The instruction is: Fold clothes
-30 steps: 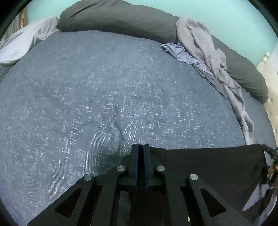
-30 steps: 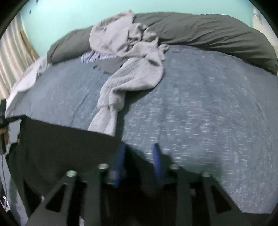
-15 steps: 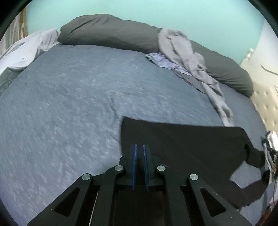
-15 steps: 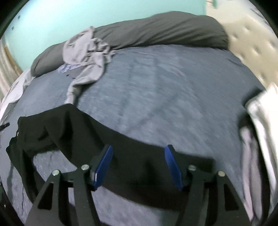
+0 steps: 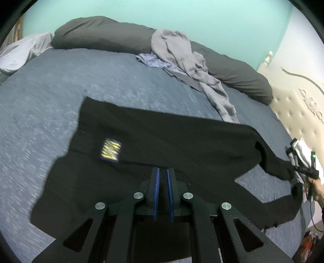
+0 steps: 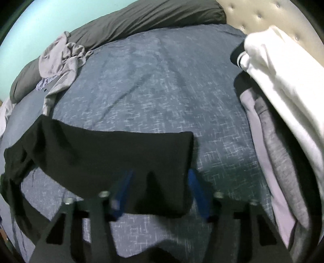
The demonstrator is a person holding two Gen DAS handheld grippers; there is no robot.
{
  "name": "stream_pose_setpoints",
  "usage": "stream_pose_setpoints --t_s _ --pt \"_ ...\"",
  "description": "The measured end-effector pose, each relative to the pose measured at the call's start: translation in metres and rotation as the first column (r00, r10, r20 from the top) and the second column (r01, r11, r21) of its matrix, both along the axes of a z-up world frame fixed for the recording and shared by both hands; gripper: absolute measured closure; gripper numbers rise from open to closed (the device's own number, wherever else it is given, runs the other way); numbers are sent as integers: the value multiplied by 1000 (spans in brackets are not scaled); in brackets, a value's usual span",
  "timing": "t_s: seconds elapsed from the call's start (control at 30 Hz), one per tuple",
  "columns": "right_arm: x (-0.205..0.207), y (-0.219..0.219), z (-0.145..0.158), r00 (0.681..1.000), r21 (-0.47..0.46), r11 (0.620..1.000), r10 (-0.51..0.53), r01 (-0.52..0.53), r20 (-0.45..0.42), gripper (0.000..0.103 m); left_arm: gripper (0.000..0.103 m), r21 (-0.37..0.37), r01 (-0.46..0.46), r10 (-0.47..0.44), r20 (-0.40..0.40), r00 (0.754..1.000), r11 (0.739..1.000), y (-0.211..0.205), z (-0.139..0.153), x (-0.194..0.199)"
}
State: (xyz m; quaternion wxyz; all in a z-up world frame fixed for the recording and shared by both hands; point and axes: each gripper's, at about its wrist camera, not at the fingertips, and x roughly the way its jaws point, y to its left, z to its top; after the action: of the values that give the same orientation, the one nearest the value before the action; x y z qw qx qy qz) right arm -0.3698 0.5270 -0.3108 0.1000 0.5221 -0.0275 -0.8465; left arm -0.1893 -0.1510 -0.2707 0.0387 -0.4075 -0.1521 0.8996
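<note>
A black shirt [image 5: 162,145] with a small yellow-and-purple patch [image 5: 111,151] lies spread across the blue-grey bedspread [image 5: 50,85], one sleeve trailing towards the bed's edge. The left gripper [image 5: 162,176] has its blue pads nearly together over the shirt's near hem — whether they pinch any cloth I cannot tell, since black fabric and black frame merge there. The right gripper [image 6: 160,182] (blurred in its own view) is closing, with a fold of the shirt between its parted pads, beside a stack of folded clothes [image 6: 283,121] — grey and white — at the padded headboard [image 6: 273,14].
</note>
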Motion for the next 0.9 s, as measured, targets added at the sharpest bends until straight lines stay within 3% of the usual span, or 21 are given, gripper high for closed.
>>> stream_pose_setpoints --t_s 0.1,0.2,0.43,0.63,0.77,0.9 --pt "-4 3 -2 1000 -40 999 4 -4 -8 85 95 18 -1 1 2 1000 1000 7 -11 3" --pt "-8 0 -4 999 -22 999 46 -46 -12 97 95 35 -4 4 8 1000 999 11 -23 5" --pt "-28 -5 33 987 24 997 71 -69 -144 98 95 24 -1 0 17 1000 1000 19 -38 14" --pt "-68 4 80 964 85 995 -26 50 -264 98 95 24 20 -20 10 1000 1000 28 -42 14" --pt "-98 7 88 958 128 984 -84 123 -275 98 95 11 31 -31 8 999 999 33 -43 11" --pt "-129 -3 74 969 186 971 -109 152 -224 98 95 -5 36 -36 13 999 999 35 -47 9"
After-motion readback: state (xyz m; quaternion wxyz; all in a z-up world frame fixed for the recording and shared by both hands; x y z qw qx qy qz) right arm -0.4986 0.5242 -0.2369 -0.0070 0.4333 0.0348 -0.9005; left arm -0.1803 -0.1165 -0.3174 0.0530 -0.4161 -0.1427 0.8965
